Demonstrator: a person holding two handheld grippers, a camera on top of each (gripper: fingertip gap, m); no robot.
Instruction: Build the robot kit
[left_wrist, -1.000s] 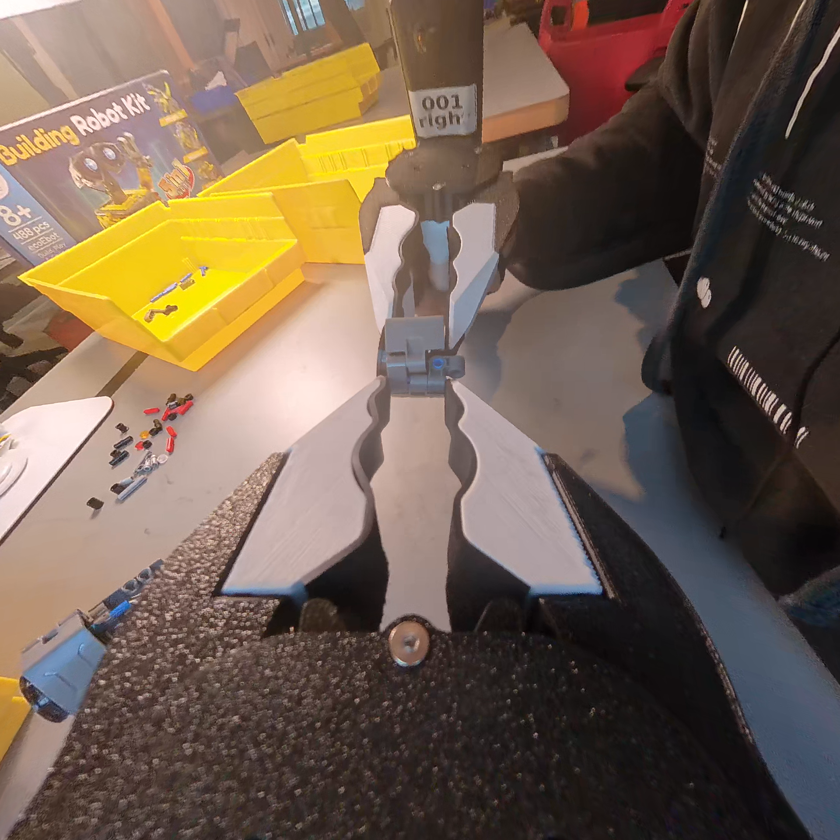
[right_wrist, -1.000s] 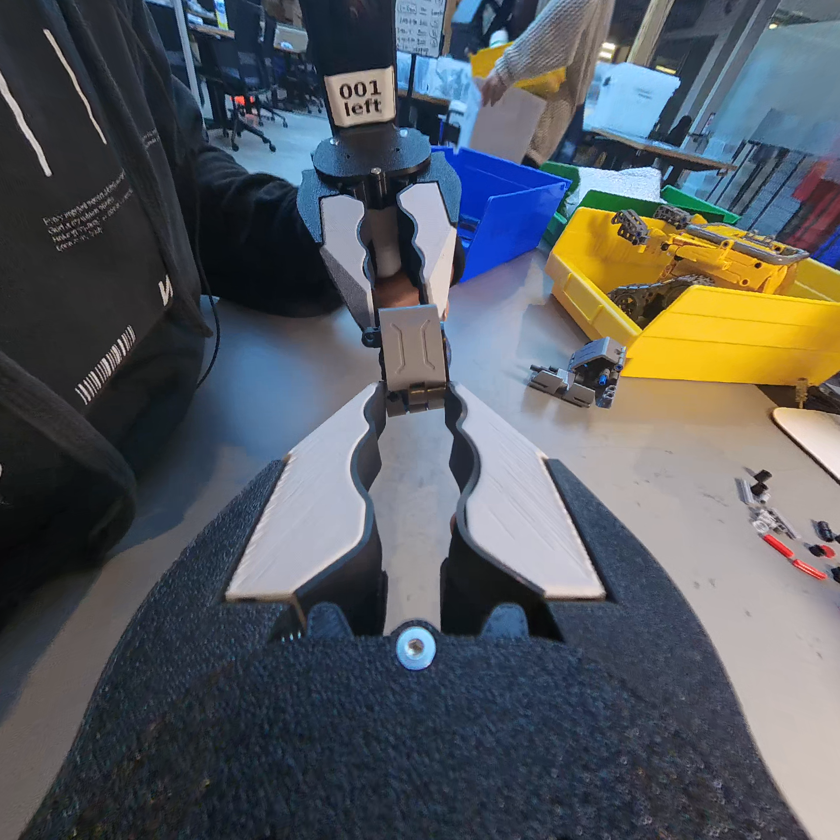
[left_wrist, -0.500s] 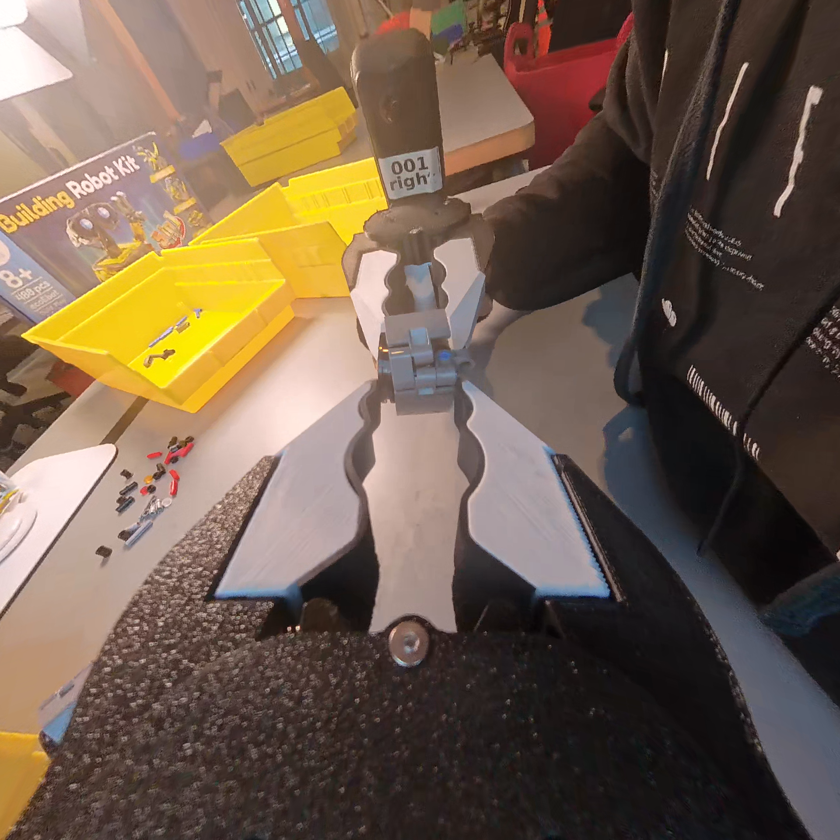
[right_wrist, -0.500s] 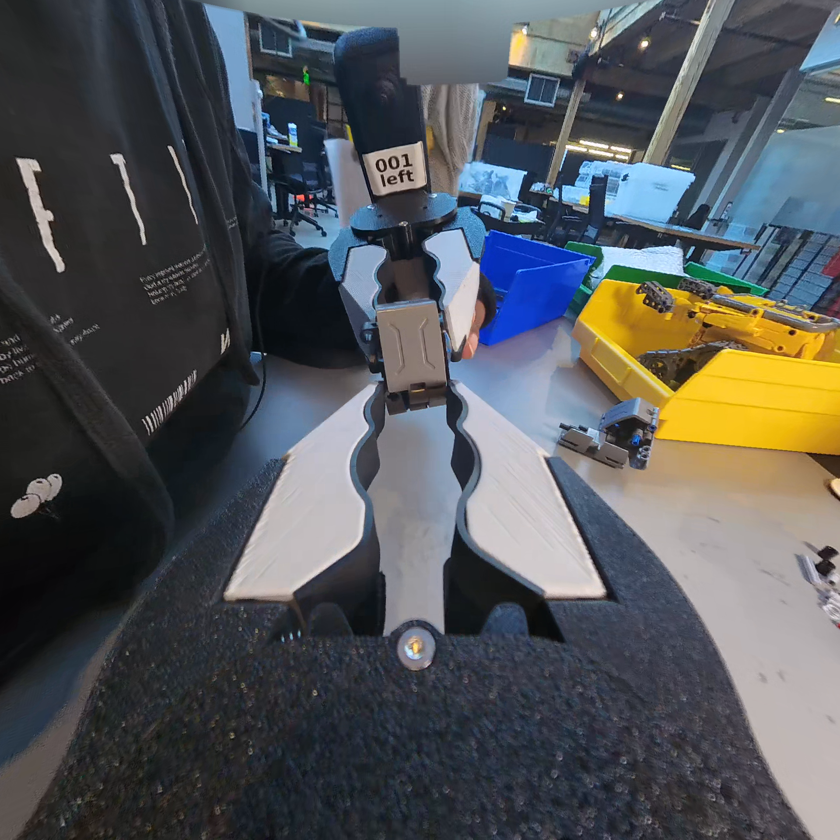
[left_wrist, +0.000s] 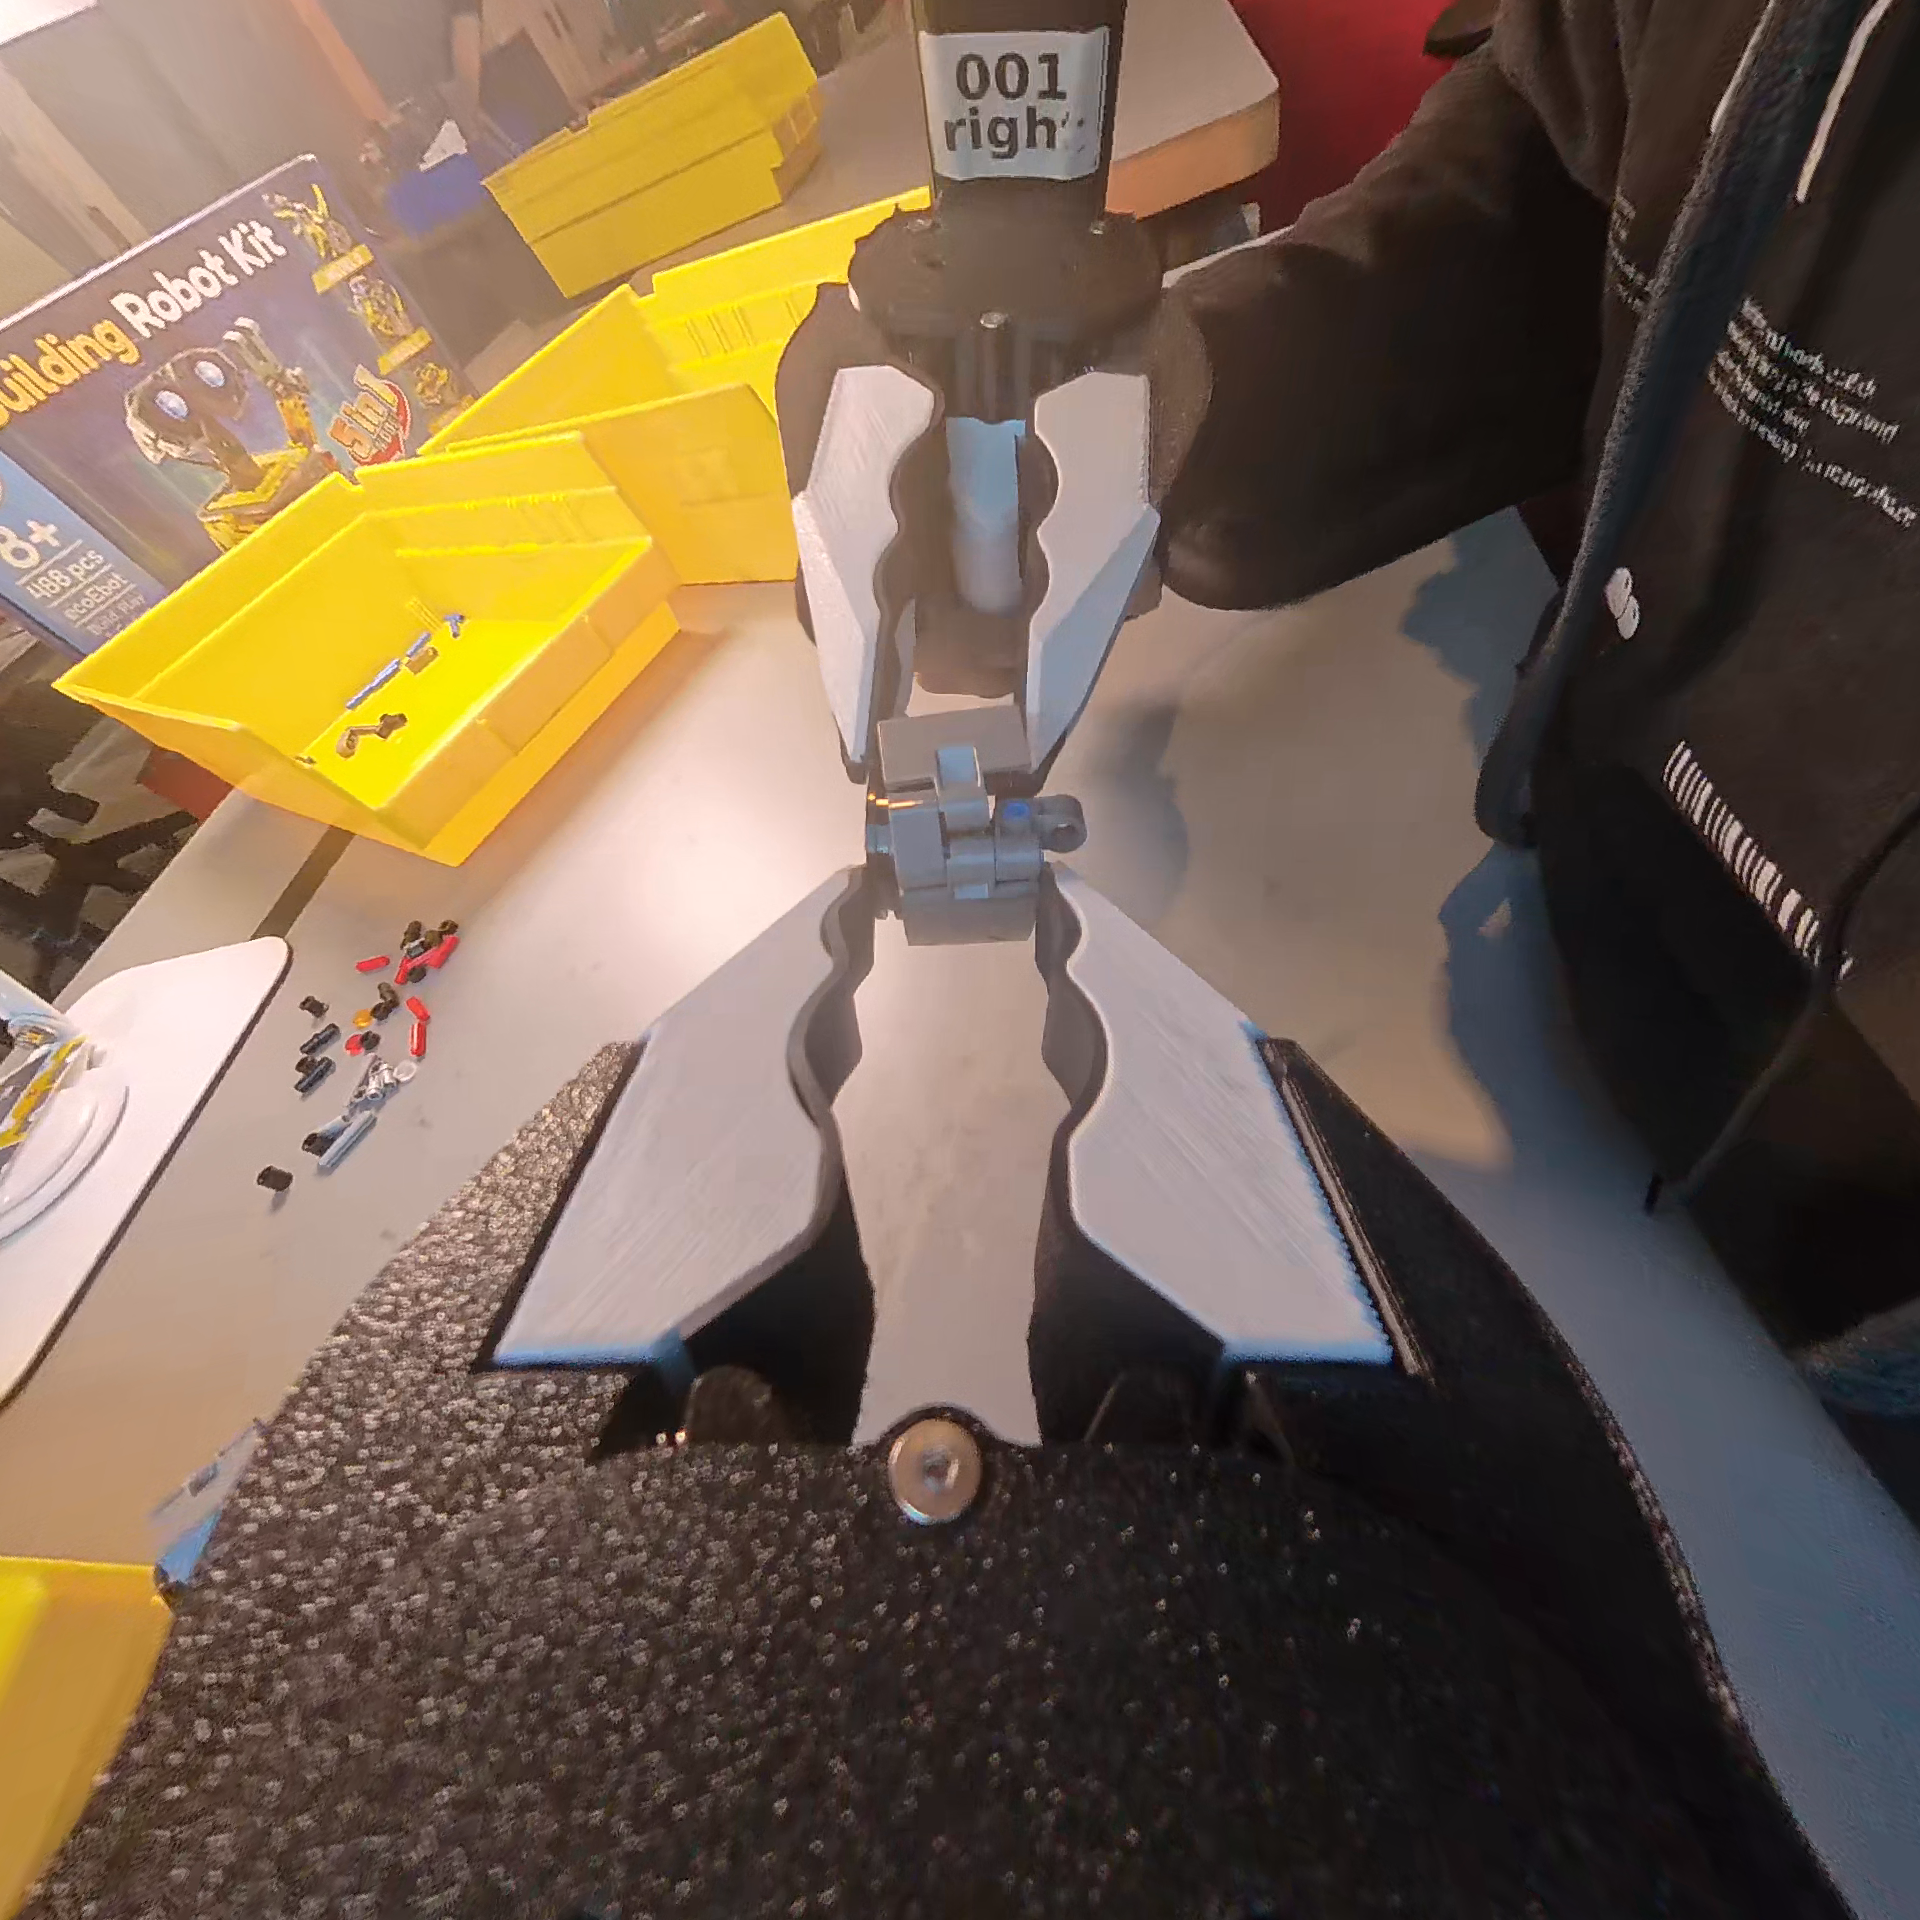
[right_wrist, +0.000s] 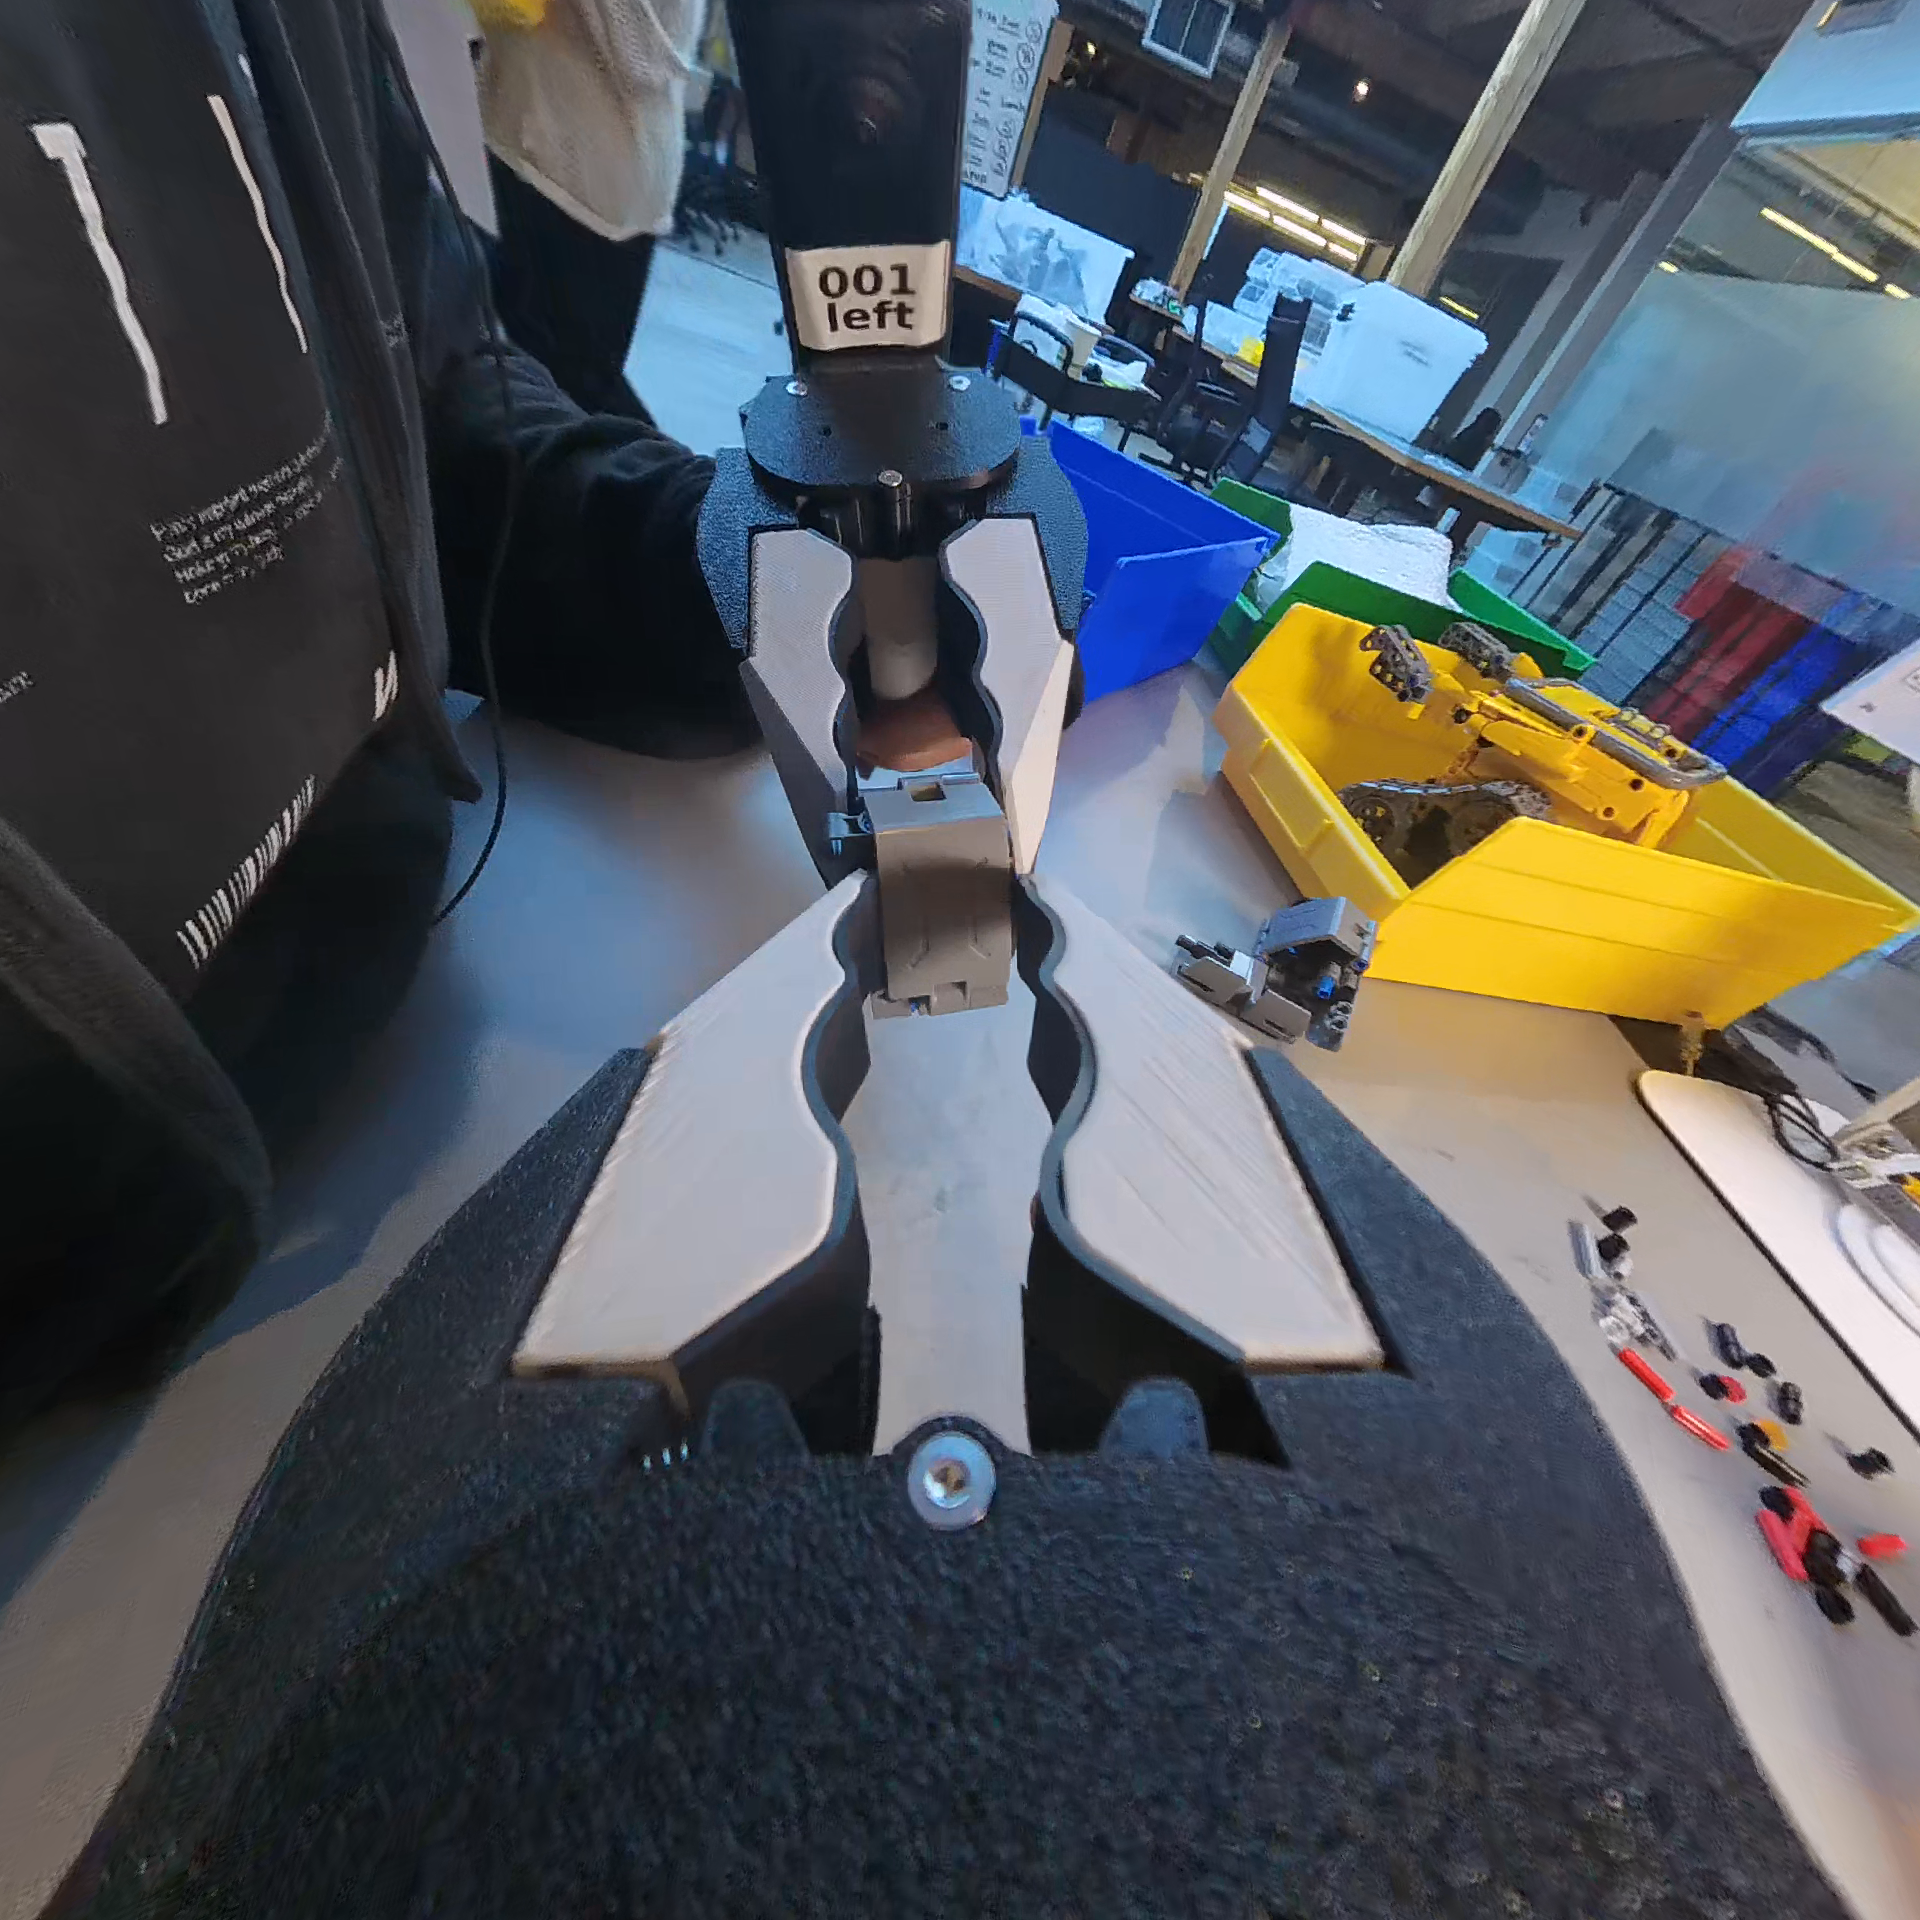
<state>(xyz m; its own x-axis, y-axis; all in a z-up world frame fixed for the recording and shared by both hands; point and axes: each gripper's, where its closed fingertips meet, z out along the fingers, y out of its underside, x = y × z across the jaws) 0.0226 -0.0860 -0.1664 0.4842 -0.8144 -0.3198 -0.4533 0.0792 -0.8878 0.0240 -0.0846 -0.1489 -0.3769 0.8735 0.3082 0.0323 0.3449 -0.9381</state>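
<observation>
A small grey brick assembly (left_wrist: 961, 852) with a blue pin on one side is held in the air above the grey table (left_wrist: 644, 852), between both grippers, which face each other. My left gripper (left_wrist: 951, 894) is shut on its near end. The right gripper (left_wrist: 951, 774) is shut on its far, flat end. In the right wrist view my right gripper (right_wrist: 940, 894) clamps the grey panel of the assembly (right_wrist: 940, 914), and the left gripper (right_wrist: 930, 831) grips it from the other side. A person's black sleeves (left_wrist: 1351, 436) hold both tools.
Open yellow bins (left_wrist: 364, 665) and a printed kit box (left_wrist: 187, 416) stand at the left. Loose small red and black parts (left_wrist: 364, 1029) lie by a white board (left_wrist: 135, 1049). A grey sub-assembly (right_wrist: 1278, 966), a yellow bin (right_wrist: 1621, 935) holding a yellow tracked model, and a blue bin (right_wrist: 1143, 561) stand to the right. The tips of both grippers are at nearly the same place.
Both grippers kept their hold on the grey assembly. They tilted up half a second ago and have come back down toward the table, with the assembly turned slightly between them.
</observation>
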